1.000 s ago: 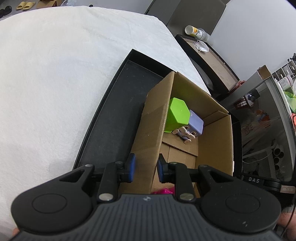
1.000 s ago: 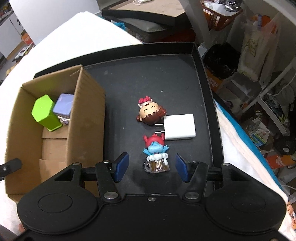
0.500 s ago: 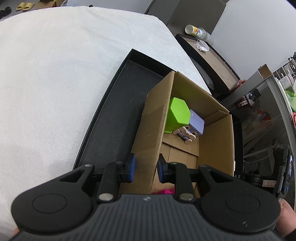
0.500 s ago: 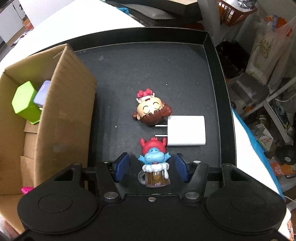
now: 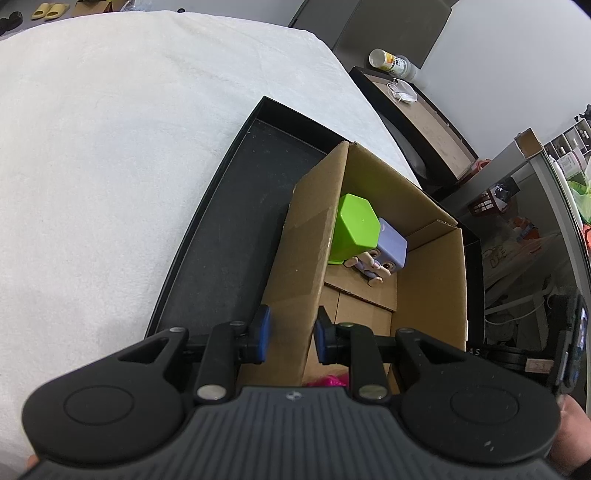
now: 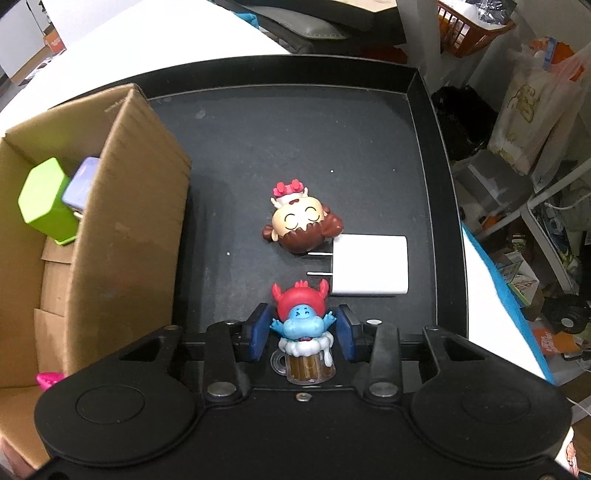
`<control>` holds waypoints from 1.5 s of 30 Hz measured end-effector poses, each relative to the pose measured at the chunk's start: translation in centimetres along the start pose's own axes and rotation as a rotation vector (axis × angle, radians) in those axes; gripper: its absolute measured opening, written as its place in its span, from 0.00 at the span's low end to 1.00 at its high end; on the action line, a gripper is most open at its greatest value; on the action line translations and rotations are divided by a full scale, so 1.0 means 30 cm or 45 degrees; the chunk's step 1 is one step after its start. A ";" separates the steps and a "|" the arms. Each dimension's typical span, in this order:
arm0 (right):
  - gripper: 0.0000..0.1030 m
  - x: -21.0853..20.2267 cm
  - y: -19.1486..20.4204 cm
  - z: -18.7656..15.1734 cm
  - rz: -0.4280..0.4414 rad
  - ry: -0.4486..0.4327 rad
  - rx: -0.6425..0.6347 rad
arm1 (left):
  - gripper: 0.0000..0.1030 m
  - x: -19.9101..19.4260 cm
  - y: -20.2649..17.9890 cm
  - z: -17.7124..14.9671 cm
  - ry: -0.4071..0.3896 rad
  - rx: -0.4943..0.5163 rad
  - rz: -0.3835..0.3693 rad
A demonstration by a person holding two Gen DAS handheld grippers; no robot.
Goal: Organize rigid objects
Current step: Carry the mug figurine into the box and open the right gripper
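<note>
My left gripper (image 5: 291, 336) is shut on the near wall of the cardboard box (image 5: 303, 266). In the box are a green hexagonal block (image 5: 356, 229), a purple cube figurine (image 5: 388, 254) and a pink item (image 5: 328, 381). My right gripper (image 6: 302, 332) has its jaws close on both sides of a blue-and-red figurine in a beer mug (image 6: 304, 332) on the black tray (image 6: 424, 155); I cannot tell whether the pads touch it. A brown-haired figurine (image 6: 301, 225) and a white charger (image 6: 369, 264) lie just beyond.
The box (image 6: 122, 229) stands on the tray's left half, beside the toys. The tray (image 5: 229, 236) lies on a white cloth (image 5: 110, 147). Shelves, bags and a basket (image 6: 472, 33) crowd the floor to the right.
My right gripper has moved forward over the blue figurine and its jaws have narrowed around it. My left gripper has stayed on the box wall.
</note>
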State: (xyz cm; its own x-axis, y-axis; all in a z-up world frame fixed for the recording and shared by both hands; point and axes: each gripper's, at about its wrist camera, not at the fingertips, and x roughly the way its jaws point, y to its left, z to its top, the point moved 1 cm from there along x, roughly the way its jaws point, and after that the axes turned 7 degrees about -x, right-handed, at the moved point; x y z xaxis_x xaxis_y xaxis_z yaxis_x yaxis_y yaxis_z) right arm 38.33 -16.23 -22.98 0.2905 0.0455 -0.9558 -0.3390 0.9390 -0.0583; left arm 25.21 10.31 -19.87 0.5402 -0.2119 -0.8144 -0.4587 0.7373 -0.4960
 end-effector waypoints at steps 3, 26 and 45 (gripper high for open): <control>0.37 -0.029 -0.003 0.000 -0.005 -0.018 0.003 | 0.22 0.001 0.001 -0.001 0.000 -0.001 -0.002; 0.37 -0.301 0.044 0.067 0.019 -0.226 -0.029 | 0.22 -0.008 -0.002 -0.004 0.001 -0.001 -0.007; 0.37 -0.398 0.229 0.198 0.058 -0.315 -0.185 | 0.23 -0.005 0.002 -0.002 0.005 0.000 -0.017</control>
State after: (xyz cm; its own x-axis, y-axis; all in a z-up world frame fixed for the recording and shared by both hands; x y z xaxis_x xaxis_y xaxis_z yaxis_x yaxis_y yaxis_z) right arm 37.86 -8.31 -10.24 0.4752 0.1851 -0.8602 -0.4761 0.8763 -0.0744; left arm 25.08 10.33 -19.80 0.5435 -0.2241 -0.8089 -0.4515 0.7343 -0.5068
